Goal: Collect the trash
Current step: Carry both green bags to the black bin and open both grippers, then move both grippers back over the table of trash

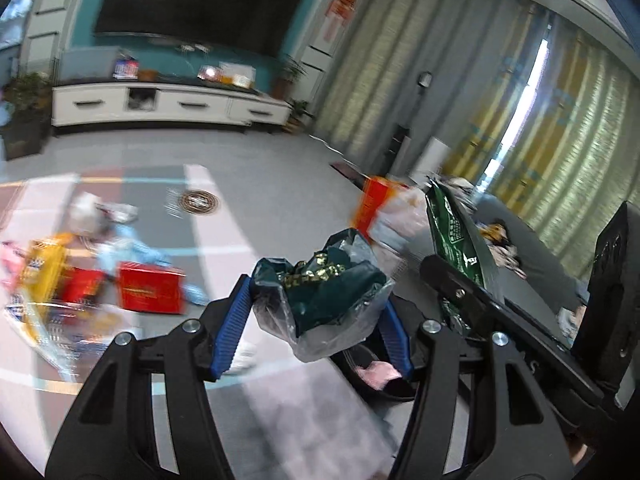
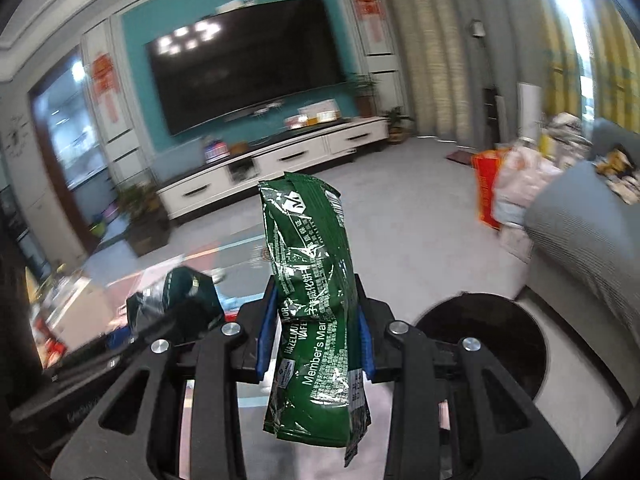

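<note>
Around us is a living room with a teal wall, a large dark television (image 1: 200,4), a white cabinet (image 1: 168,104) under it, pale striped curtains (image 1: 400,60) and a grey floor (image 1: 260,168). From the left wrist view we see our left tool (image 1: 316,312) clenched on a crumpled clear plastic bag (image 1: 320,300) with dark green, gold-printed wrapping inside; the bundle bulges up between the blue pads (image 1: 228,332) and hangs below them. Scattered on the floor to the left, blurred, lie red boxes (image 1: 150,288), a yellow packet (image 1: 44,268) and pale blue cloth or paper (image 1: 128,252). Just beside us on the right is our right tool (image 1: 464,300), seen from the side, with the green snack bag (image 1: 456,236) sticking up out of it. Beyond it a grey sofa (image 1: 532,264) carries mixed clutter. From the right wrist view, our right tool (image 2: 316,336) grips the green snack bag (image 2: 312,300) around its middle, both blue pads pressed against its sides, so the bag stands nearly upright, its top above the fingers and its crumpled bottom hanging below them. To the left we make out the left tool's dark green bundle (image 2: 180,304). At lower right a round black bin (image 2: 492,340) stands open on the floor next to the grey sofa (image 2: 592,248), well below both held pieces of trash.
</note>
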`<state>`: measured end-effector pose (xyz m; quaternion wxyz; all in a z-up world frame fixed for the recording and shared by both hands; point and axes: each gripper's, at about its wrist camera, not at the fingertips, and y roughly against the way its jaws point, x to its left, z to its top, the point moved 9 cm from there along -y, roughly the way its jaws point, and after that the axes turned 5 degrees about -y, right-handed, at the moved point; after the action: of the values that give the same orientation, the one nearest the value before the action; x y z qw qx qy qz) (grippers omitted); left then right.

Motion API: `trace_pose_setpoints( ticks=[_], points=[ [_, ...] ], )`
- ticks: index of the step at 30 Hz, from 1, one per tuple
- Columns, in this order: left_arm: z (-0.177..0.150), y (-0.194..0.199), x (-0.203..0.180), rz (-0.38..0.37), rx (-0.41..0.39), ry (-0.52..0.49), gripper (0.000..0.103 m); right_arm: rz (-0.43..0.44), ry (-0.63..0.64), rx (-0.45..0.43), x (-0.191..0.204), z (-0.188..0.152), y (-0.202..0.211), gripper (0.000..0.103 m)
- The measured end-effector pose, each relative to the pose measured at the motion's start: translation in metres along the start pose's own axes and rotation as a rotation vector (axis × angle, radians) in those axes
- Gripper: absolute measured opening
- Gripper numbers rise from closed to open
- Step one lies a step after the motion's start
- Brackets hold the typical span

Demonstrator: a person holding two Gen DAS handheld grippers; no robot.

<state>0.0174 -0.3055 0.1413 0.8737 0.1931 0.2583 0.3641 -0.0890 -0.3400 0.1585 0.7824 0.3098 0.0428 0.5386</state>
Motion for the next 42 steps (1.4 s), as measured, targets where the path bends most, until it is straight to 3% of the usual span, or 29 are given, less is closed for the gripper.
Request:
trace_pose_setpoints(
  ticks=[7, 13, 20, 27, 30, 31, 32, 34, 37, 42],
  points=[
    [-0.024, -0.065, -0.052, -0.100, 0.099, -0.016, 0.061, -0.157, -0.147, 0.004, -0.083, -0.001, -0.002, 0.035],
    [-0.057, -0.123, -0.078, -0.212, 0.240, 0.013, 0.061, -0.266, -0.272, 0.035, -0.135, -0.014, -0.010, 0.035],
    [-0.090, -0.170, -0.100, -0.262, 0.341, -0.011, 0.061, -0.388, -0.369, 0.111, -0.186, -0.038, -0.029, 0.035],
    [-0.122, -0.207, -0.114, -0.266, 0.427, -0.025, 0.062, -0.442, -0.467, 0.190, -0.220, -0.064, -0.048, 0.035],
    [-0.131, -0.216, -0.115, -0.260, 0.451, -0.014, 0.066, -0.438, -0.497, 0.247, -0.228, -0.077, -0.061, 0.035],
    [-0.132, -0.218, -0.115, -0.259, 0.451, -0.013, 0.072, -0.438, -0.509, 0.254, -0.231, -0.079, -0.062, 0.035],
    [-0.132, -0.218, -0.114, -0.260, 0.448, -0.012, 0.085, -0.439, -0.520, 0.260, -0.233, -0.081, -0.063, 0.036],
    [-0.128, -0.215, -0.114, -0.256, 0.412, -0.015, 0.097, -0.435, -0.546, 0.260, -0.234, -0.083, -0.062, 0.047],
    [-0.121, -0.204, -0.111, -0.251, 0.391, -0.027, 0.097, -0.423, -0.578, 0.238, -0.232, -0.079, -0.057, 0.068],
    [-0.101, -0.174, -0.084, -0.213, 0.345, 0.008, 0.100, -0.421, -0.570, 0.199, -0.223, -0.071, -0.047, 0.082]
  ],
)
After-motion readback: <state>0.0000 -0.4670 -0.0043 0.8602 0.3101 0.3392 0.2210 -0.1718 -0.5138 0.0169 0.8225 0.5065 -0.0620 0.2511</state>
